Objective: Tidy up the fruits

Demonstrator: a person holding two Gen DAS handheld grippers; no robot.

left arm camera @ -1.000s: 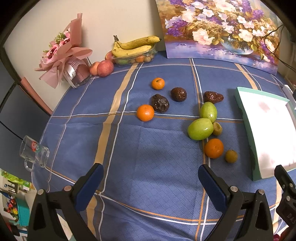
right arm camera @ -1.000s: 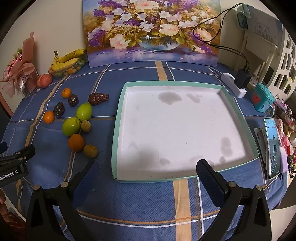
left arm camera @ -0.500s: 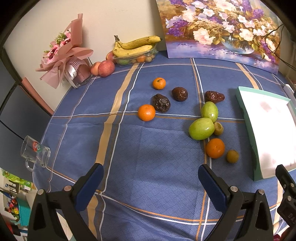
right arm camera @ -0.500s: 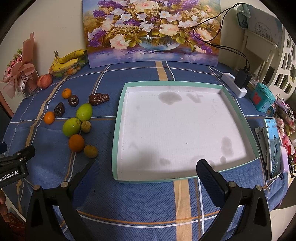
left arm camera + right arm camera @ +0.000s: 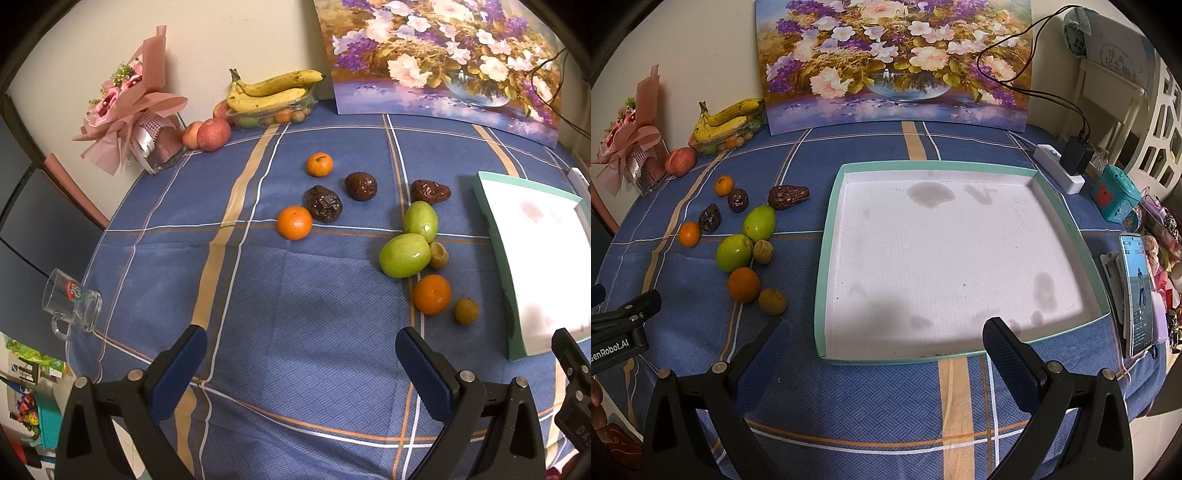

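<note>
Loose fruit lies on the blue checked tablecloth: two green fruits (image 5: 405, 254) (image 5: 420, 221), three oranges (image 5: 432, 294) (image 5: 294, 222) (image 5: 320, 164), three dark wrinkled dates (image 5: 323, 203) (image 5: 361, 186) (image 5: 430, 192) and two small brown fruits (image 5: 466, 311) (image 5: 439, 254). A white tray with a teal rim (image 5: 827, 236) sits to their right, with nothing in it. My left gripper (image 5: 301, 363) is open and empty, near the table's front edge, short of the fruit. My right gripper (image 5: 882, 350) is open and empty, in front of the tray's near rim.
Bananas on a clear fruit box (image 5: 271, 96), apples (image 5: 213, 129) and a pink bouquet (image 5: 129, 107) stand at the back left. A flower painting (image 5: 894, 62) leans on the wall. A glass mug (image 5: 72, 304) sits at the left edge. A power strip (image 5: 1058, 168), teal box and phone (image 5: 1139, 291) are right.
The left gripper has shifted slightly, so the fruit sits a touch lower and to the right in its view. The right gripper and the fruit have not moved.
</note>
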